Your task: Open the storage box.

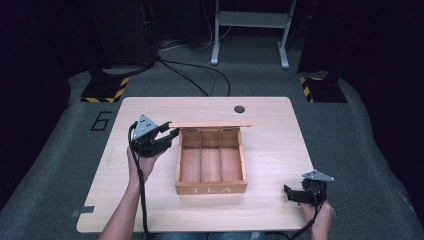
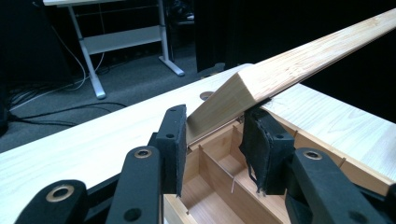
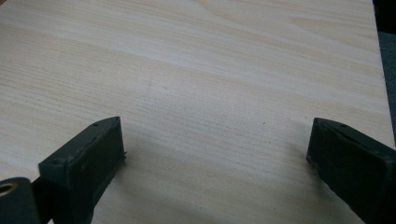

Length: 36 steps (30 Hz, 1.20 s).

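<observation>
Jaws of the left gripper (image 2: 212, 140) are clamped on the corner of the lid (image 2: 280, 70), one pad on each face; jaws of the right gripper (image 3: 215, 158) stand wide apart with nothing but bare wood between them.

From the high view the table (image 1: 270, 130) carries the box (image 1: 211, 189) at its centre, the word TEA on its front wall. Its lid (image 1: 210, 125) is raised, seen edge-on as a thin strip along the back wall. The left gripper (image 1: 167, 134) meets that strip at its left end, while the right gripper (image 1: 290, 192) rests low near the table's front right corner, well apart from the box.

Closer in, the left gripper view shows the lid tilted up and running away to the upper right, its underside above the open box (image 2: 219, 186). The right gripper view looks across plain table (image 3: 196, 70).

Inside the box, two thin dividers (image 1: 200, 156) split it into three long compartments, all empty in the high view. A small dark hole (image 1: 239, 109) sits in the table behind the box.
</observation>
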### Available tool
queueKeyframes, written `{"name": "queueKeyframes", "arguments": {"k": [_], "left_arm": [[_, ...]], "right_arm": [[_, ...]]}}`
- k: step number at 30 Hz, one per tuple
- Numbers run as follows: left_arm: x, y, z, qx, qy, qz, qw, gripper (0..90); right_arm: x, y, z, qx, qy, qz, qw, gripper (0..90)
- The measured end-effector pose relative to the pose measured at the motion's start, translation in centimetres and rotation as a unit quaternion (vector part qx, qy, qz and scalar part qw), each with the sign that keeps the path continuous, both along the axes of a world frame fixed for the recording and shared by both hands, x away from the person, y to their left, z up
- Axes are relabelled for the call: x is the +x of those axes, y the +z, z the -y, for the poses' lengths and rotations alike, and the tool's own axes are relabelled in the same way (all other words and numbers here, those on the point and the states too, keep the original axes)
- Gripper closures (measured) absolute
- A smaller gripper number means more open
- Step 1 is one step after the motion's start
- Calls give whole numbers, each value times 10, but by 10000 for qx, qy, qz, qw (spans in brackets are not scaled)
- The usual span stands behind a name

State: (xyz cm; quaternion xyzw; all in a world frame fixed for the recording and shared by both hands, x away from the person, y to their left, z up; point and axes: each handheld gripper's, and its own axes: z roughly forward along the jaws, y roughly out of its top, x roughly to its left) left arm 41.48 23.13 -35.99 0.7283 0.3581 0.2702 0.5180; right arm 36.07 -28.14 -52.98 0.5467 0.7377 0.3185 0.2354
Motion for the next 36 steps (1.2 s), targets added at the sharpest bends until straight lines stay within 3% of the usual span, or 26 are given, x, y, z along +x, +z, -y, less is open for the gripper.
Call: {"name": "queueKeyframes", "arguments": {"k": [9, 36], "left_arm": [[7, 5, 0, -35, 10, -29, 10000, 607], [7, 5, 0, -6, -6, -16, 10000, 607]], "right_arm": [[0, 0, 0, 7, -9, -8, 10000, 34], [0, 0, 0, 9, -8, -7, 10000, 34]]}}
